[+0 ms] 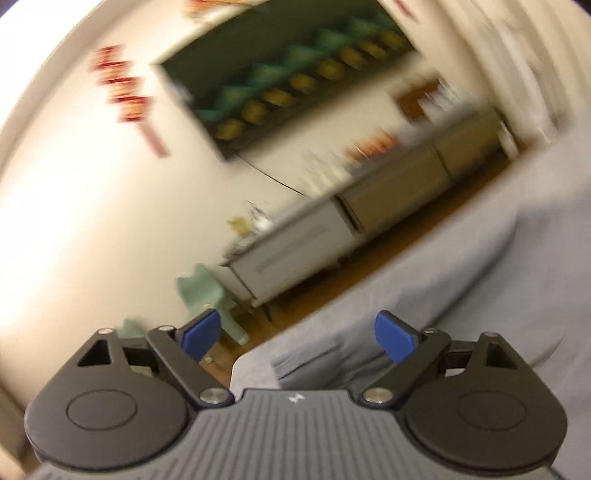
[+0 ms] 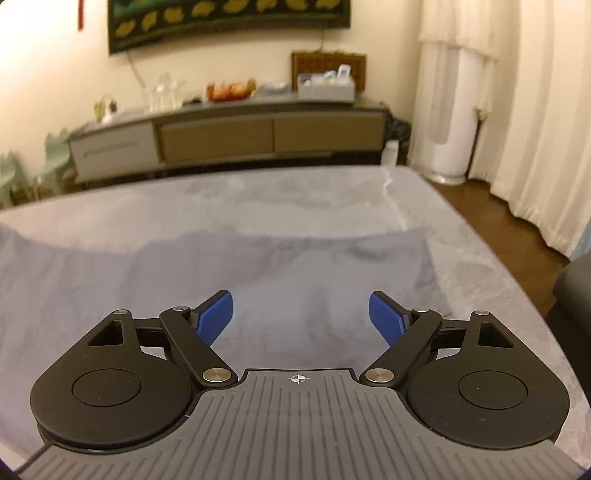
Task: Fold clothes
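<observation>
A grey-blue garment (image 2: 280, 273) lies spread flat on the table (image 2: 258, 199), which has a grey cover. My right gripper (image 2: 301, 319) is open and empty, held just above the garment's near part, blue pads wide apart. In the blurred, tilted left wrist view, my left gripper (image 1: 299, 334) is open and empty, over the near corner of the grey cloth (image 1: 424, 280), where a folded edge (image 1: 306, 360) shows.
A long sideboard (image 2: 229, 136) with fruit, glassware and a box stands against the far wall under a dark picture (image 2: 221, 18). A white tower fan (image 2: 448, 122) and curtains (image 2: 535, 110) are at the right. Mint chairs (image 1: 207, 299) stand left. The table's edge (image 2: 491, 240) runs along the right.
</observation>
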Demonstrator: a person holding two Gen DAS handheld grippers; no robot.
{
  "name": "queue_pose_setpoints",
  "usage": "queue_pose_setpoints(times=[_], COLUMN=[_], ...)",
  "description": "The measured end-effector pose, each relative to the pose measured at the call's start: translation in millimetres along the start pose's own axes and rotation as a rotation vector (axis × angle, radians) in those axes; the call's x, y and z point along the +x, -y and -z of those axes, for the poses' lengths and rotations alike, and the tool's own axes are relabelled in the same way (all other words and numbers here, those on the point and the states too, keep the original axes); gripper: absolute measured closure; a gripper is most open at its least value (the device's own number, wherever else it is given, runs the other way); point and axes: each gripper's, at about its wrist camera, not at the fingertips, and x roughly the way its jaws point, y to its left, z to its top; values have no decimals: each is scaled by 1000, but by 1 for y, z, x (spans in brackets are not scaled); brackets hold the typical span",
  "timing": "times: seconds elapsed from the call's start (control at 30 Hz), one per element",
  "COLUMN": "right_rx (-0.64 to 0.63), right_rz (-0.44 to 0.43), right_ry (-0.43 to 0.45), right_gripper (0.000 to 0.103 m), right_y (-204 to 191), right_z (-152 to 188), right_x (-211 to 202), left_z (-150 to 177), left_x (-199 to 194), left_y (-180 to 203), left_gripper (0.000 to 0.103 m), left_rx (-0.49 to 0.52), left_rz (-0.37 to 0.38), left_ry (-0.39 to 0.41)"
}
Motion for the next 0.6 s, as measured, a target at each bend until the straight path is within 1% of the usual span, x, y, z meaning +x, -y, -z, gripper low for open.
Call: queue_pose_setpoints(times=[0.03, 0.07, 0.1, 0.13, 0.17, 0.2, 0.23, 0.27, 0.3, 0.33, 0.37, 0.43, 0.5, 0.53, 0.57, 0.6], right_rx=[-16, -24, -23, -18, -3, 16, 36, 62, 84, 102, 120, 127, 99, 71, 44, 22], right_rz=[-11, -16, -13, -7, 13, 43, 65, 78, 86, 86, 86, 91, 103, 114, 125, 137], right_ry=[-4, -12, -25, -37, -57, -98, -131, -148, -157, -152, -147, -139, -116, -90, -65, -41], right_gripper=[18, 18, 18, 19, 19, 22, 27, 27, 27, 27, 27, 27, 27, 27, 26, 25], right_y=[0, 1, 3, 6, 9, 13, 14, 14, 12, 8, 4, -9, -26, -35, -44, -53], right_z=[0, 0, 0, 1, 3, 7, 8, 9, 9, 9, 9, 10, 13, 13, 13, 14], right_x=[6, 13, 23, 31, 39, 49, 54, 54, 52, 45, 39, 22, -1, -13, -26, -38], left_z=[5, 8, 11, 14, 16, 18, 20, 22, 24, 26, 26, 31, 27, 24, 24, 25], left_x=[14, 23, 30, 34, 38, 46, 54, 61, 67, 72, 76, 83, 94, 100, 120, 143], left_y=[-7, -16, -26, -31, -31, -27, -22, -19, -17, -15, -19, -44, -68, -79, -79, -66], left_gripper=[28, 29, 29, 29, 28, 28, 28, 29, 42, 67, 81, 84, 85, 83, 81, 73], left_rx=[17, -24, -78, -103, -104, -93, -80, -57, -32, -7, -15, -116, -240, -303, -374, -394], left_rz=[-7, 36, 89, 170, 251, 315, 375, 419, 459, 500, 562, 656, 662, 661, 638, 592], left_ry=[1, 8, 17, 15, 8, -17, -46, -69, -91, -112, -141, -183, -179, -174, -242, -363])
